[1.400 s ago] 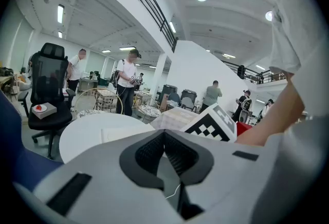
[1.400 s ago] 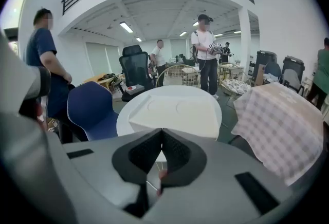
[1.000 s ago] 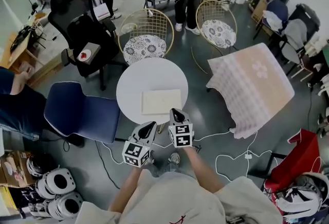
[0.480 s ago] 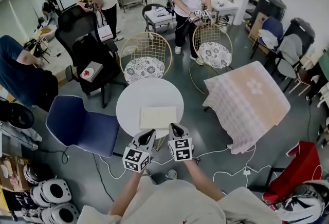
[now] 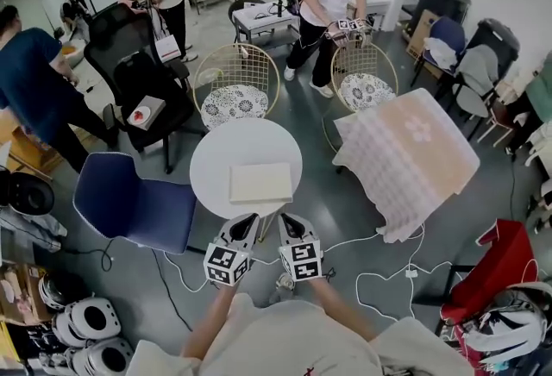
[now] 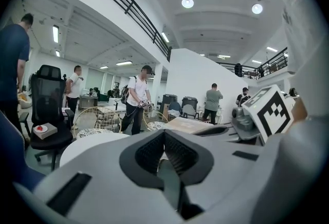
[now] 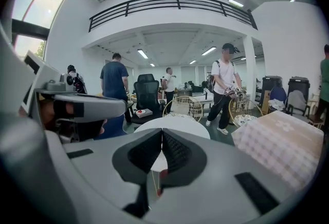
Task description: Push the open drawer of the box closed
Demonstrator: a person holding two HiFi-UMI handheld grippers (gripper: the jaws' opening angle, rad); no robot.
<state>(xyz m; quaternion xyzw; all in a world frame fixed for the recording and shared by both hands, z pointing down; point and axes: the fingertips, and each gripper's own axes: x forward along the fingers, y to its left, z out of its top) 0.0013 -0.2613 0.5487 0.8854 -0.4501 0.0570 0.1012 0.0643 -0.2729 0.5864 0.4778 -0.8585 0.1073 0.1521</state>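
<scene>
A flat cream box point(image 5: 261, 182) lies on the round white table point(image 5: 220, 157); from above I cannot make out a drawer on it. My left gripper point(image 5: 248, 220) and right gripper point(image 5: 285, 220) hover side by side just off the table's near edge, short of the box and not touching it. In the left gripper view the left gripper point(image 6: 163, 133) has its jaws shut with nothing between them. The right gripper point(image 7: 162, 133) is likewise shut and empty, with the white table point(image 7: 172, 124) ahead of it. The box is hidden behind the jaws in both gripper views.
A blue chair point(image 5: 134, 202) stands left of the table, two wire chairs point(image 5: 237, 81) behind it, and a cloth-covered table point(image 5: 405, 150) to the right. Cables point(image 5: 388, 275) trail on the floor. Several people stand around, one in dark blue point(image 5: 34, 81) at the left.
Both grippers sit slightly farther back from the box than a second ago, still shut. The head view has shifted, and a person in dark blue has walked in at the left.
</scene>
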